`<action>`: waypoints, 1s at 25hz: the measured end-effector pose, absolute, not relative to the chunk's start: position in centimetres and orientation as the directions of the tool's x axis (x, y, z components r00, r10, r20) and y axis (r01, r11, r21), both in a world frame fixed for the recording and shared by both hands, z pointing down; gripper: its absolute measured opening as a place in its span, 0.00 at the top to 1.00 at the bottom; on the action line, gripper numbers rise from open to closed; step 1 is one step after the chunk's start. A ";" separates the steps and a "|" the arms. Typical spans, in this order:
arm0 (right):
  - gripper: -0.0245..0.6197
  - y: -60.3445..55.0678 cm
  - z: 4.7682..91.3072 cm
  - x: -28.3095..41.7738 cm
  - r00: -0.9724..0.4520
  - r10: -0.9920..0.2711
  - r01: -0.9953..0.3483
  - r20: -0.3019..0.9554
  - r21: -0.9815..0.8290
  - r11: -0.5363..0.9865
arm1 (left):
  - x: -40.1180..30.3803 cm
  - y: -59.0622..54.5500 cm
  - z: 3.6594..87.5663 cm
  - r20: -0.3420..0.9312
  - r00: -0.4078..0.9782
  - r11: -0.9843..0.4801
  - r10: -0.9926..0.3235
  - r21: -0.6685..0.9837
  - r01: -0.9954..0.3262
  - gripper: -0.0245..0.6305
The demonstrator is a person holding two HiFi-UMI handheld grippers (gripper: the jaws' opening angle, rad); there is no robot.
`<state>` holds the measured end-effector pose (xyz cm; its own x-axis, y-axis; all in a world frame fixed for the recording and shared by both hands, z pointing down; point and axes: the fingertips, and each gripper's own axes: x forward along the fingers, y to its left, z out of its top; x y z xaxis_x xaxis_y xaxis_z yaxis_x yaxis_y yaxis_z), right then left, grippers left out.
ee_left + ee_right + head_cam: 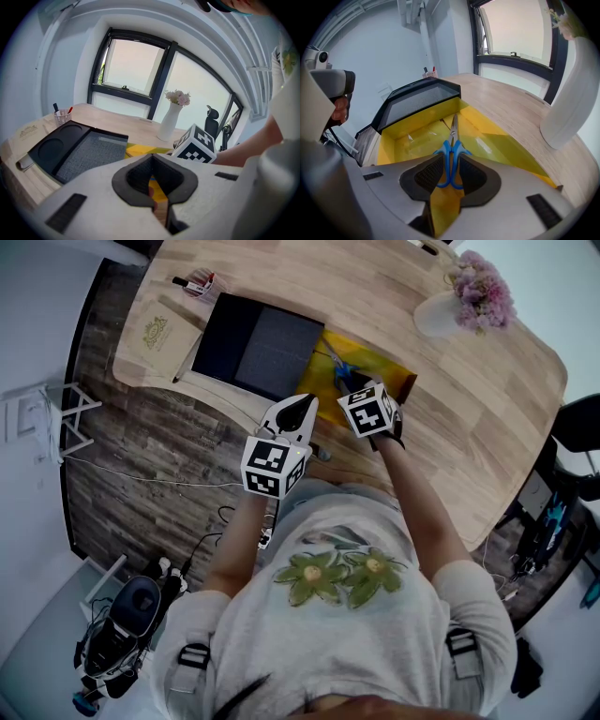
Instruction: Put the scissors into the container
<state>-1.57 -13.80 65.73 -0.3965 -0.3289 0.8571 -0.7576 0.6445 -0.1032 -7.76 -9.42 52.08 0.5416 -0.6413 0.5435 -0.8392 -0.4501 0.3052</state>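
Observation:
Blue-handled scissors (451,150) point blades-first into a yellow open container (408,140) on the wooden table. My right gripper (450,171) is shut on their handle loops, and both pads touch the loops' outer sides. In the head view the scissors (339,369) lie over the container (394,376), just beyond the right gripper (361,385). My left gripper (300,407) hovers at the table's near edge, left of the right one. Its jaws (157,197) are shut with nothing between them.
A black tray (262,343) lies against the container's left side. A white vase with pink flowers (441,313) stands at the back right. A pen cup (199,284) and a wooden board (159,334) sit at the left end. An office chair stands beyond the table.

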 end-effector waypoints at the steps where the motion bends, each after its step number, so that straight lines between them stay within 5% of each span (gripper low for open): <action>1: 0.80 -13.8 65.7 -1.6 -0.398 -0.328 -0.756 0.857 -0.104 0.646 | -7.8 -9.4 52.0 0.542 0.542 -0.451 -0.642 0.305 -0.839 0.95; 13: 0.80 -14.2 63.7 -1.5 -0.423 -0.379 -0.772 0.823 -0.108 0.627 | -7.5 -9.4 51.3 0.529 0.551 -0.467 -0.645 0.297 -0.833 0.95; 25: 0.93 -14.4 60.5 -1.0 -0.479 -0.459 -0.788 0.748 -0.135 0.601 | -7.1 -9.2 50.3 0.518 0.562 -0.489 -0.645 0.286 -0.824 0.95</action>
